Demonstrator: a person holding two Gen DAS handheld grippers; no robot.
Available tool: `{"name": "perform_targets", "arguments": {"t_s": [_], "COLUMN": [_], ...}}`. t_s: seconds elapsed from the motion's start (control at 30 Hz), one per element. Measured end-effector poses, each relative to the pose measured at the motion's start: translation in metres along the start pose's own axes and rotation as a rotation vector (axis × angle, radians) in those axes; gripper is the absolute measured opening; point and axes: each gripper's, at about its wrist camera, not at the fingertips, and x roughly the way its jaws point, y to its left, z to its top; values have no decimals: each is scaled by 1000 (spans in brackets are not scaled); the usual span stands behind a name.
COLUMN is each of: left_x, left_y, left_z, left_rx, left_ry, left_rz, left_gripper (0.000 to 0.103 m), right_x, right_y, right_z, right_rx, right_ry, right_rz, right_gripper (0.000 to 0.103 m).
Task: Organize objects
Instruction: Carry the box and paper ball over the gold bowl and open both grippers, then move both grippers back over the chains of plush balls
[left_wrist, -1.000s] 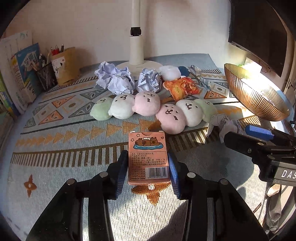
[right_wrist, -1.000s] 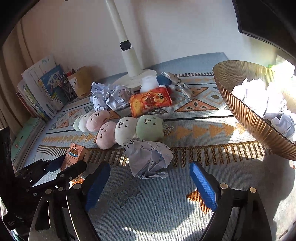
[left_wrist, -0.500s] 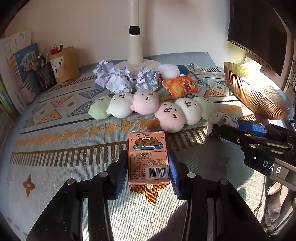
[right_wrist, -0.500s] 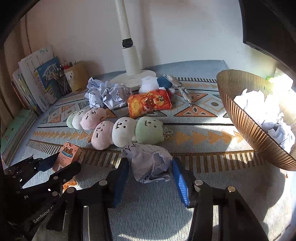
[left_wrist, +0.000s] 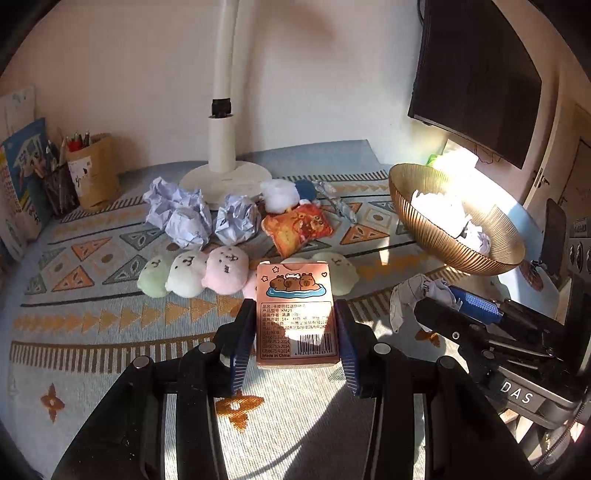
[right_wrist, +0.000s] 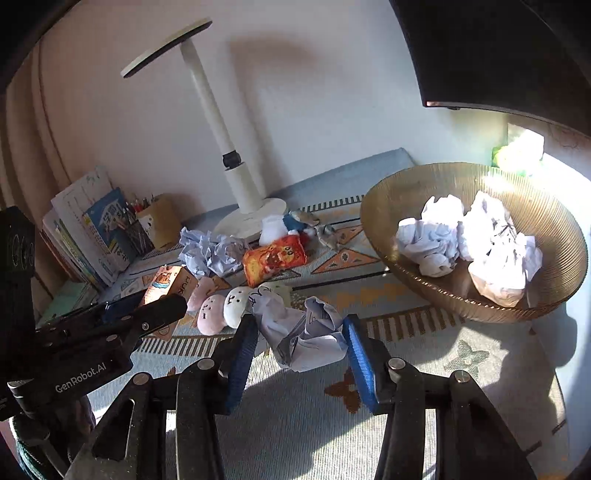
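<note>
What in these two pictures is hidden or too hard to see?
- Plush balls: left view, pink box covers some.
- Box's small print: left view, glare, too tiny.
- Bowl bottom: right view, paper wads cover it.
- Lamp head: left view, cut off by the top edge.

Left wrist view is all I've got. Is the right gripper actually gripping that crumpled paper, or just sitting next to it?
Observer: Gripping it. The right wrist view shows the crumpled paper squeezed between both blue pads of the right gripper.
Operator: Glare hides the bowl's inside. Any room?
Observer: The gold bowl holds paper balls in its middle and right; its left inner wall is bare.
</note>
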Motion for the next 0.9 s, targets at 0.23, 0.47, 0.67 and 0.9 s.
{"name": "perform_targets", "arguments": {"t_s": [0.23, 0.47, 0.67, 0.9], "left_x": [30, 84, 91, 14], "left_y": [-83, -137, -131, -64], "left_z": [82, 104, 101, 82], "left_rx": [113, 136, 92, -24], "left_ry": [-59, -72, -43, -173], "left_rz": [-179, -223, -227, -138], "left_gripper": [39, 48, 81, 83], "right_x": [-27, 1, -9, -16], "right_y": [-77, -121, -105, -30], "right_z": [66, 86, 78, 55], "right_rx": [151, 208, 148, 45], "right_ry": [-125, -91, -107, -105], "right_rz": [-337, -396, -348, -152], "right_gripper": [47, 78, 81, 85]}}
